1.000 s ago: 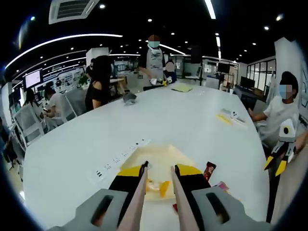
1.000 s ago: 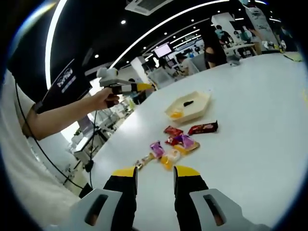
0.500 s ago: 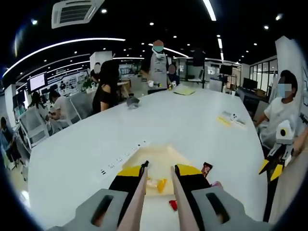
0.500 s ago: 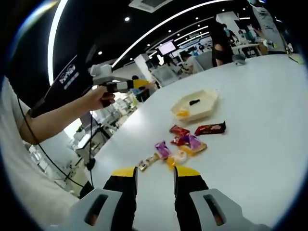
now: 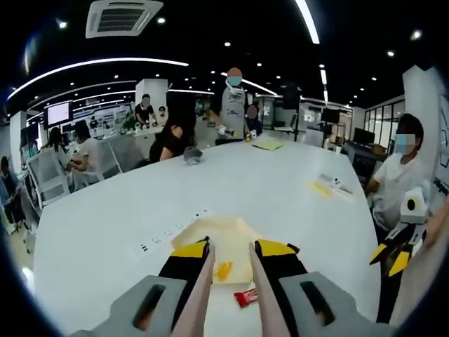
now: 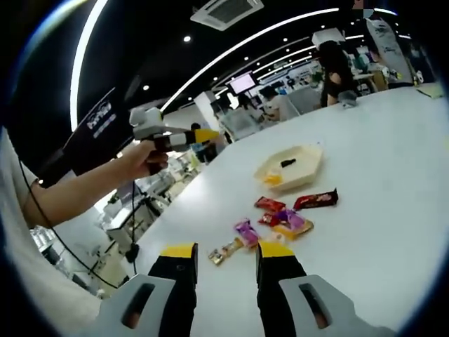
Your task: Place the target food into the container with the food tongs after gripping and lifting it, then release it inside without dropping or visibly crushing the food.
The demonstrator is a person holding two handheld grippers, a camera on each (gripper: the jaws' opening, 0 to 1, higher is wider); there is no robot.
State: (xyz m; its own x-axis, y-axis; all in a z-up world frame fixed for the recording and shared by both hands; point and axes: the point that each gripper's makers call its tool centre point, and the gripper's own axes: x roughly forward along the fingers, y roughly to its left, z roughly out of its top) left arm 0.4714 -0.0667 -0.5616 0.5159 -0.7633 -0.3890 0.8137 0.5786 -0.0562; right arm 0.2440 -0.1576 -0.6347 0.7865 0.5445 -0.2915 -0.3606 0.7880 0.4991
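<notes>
A cream tray [image 5: 219,236] lies on the white table just ahead of my left gripper [image 5: 231,247]. An orange food piece [image 5: 224,269] rests in it, and a red wrapped snack [image 5: 245,297] lies nearer, outside it. The left jaws hold the beige food tongs [image 5: 203,281], whose arms stand apart with nothing between them. In the right gripper view the tray [image 6: 303,168] holds an orange piece [image 6: 272,180] and a small black piece [image 6: 287,163]. My right gripper [image 6: 226,251] is open and empty above the table's near part. A hand holds the left gripper [image 6: 175,136] high at the left.
Several wrapped snacks lie between the tray and my right gripper: a red pack [image 6: 270,204], a dark red bar [image 6: 316,200], purple packs [image 6: 245,232] and a small sweet [image 6: 224,250]. People sit and stand around the long white table [image 5: 266,175]. The right gripper [image 5: 394,251] shows at the right.
The left gripper has drawn back from the tray, so the red snack now shows between the tong arms. The right view has shifted slightly. Tray and snacks lie as before.
</notes>
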